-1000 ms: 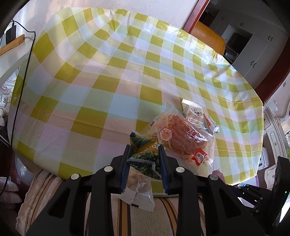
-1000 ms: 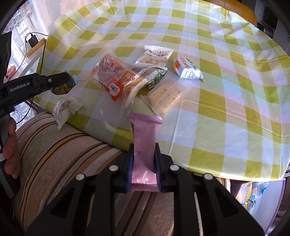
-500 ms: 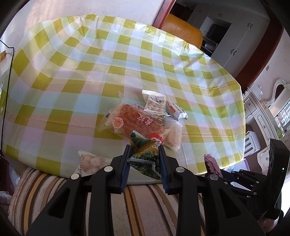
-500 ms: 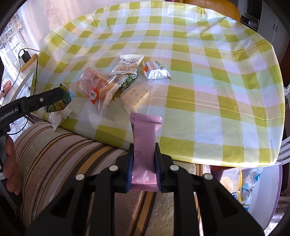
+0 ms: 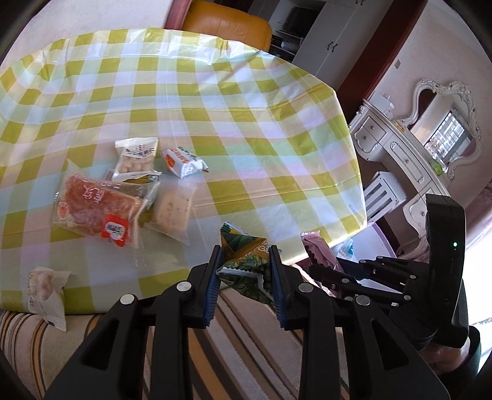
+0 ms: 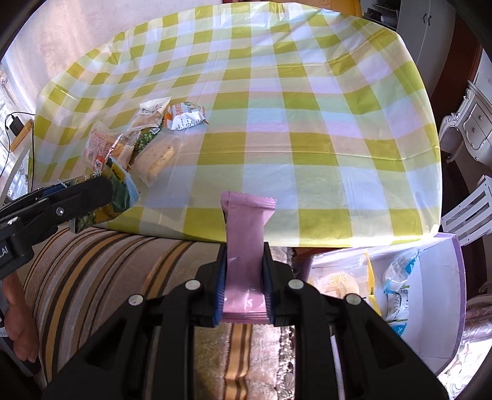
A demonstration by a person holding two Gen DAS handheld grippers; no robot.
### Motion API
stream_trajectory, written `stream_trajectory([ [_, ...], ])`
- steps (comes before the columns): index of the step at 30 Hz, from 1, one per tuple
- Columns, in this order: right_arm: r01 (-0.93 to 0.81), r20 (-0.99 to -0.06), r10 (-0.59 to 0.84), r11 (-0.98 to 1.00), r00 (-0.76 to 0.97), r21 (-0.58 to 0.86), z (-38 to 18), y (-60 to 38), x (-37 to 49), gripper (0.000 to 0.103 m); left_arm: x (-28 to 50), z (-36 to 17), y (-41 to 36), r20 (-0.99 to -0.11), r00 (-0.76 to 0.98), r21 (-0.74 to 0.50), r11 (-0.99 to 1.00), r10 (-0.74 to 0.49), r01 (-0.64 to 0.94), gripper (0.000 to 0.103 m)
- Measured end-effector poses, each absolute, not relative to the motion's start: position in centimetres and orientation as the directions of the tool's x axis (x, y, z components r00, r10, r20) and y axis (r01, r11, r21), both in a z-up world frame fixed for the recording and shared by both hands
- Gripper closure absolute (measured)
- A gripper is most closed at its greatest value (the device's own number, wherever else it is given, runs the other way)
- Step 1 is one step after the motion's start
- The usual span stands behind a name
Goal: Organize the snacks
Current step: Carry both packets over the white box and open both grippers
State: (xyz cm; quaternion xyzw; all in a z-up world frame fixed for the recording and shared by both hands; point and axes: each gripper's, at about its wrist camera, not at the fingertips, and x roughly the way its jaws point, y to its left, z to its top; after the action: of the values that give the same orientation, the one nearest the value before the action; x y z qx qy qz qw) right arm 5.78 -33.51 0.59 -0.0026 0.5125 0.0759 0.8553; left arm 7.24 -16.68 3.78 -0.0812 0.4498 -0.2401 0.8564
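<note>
My left gripper is shut on a green snack packet, held above the table's near edge; it also shows in the right wrist view. My right gripper is shut on a pink snack packet, held over the striped sofa; it also shows in the left wrist view. On the checked table lie a red bread packet, a cracker packet, a nut packet and an orange-white packet. A small white packet hangs at the table edge.
A purple-rimmed white box holding several snack packets stands on the floor to the right of the sofa. A white dresser with a mirror stands right of the table. An orange chair stands behind the table.
Both grippers have swung right and drawn back from the table with their packets held. The box of snacks has come into the right wrist view.
</note>
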Motion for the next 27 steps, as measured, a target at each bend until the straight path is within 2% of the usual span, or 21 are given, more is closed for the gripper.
stream_trajectory([
  [16, 0.091, -0.901, -0.005, 0.995, 0.433, 0.038, -1.8, -43.4, 3.4, 0.082, 5.6, 2.3, -29.0, -0.762, 0.275, -0.355, 0.734, -0.586, 0.580, 0.075],
  [27, 0.223, -0.911, -0.083, 0.975, 0.403, 0.009, -3.1, -48.7, 2.0, 0.082, 4.7, 1.2, -33.5, -0.781, 0.171, -0.370, 0.666, -0.600, 0.648, 0.075],
])
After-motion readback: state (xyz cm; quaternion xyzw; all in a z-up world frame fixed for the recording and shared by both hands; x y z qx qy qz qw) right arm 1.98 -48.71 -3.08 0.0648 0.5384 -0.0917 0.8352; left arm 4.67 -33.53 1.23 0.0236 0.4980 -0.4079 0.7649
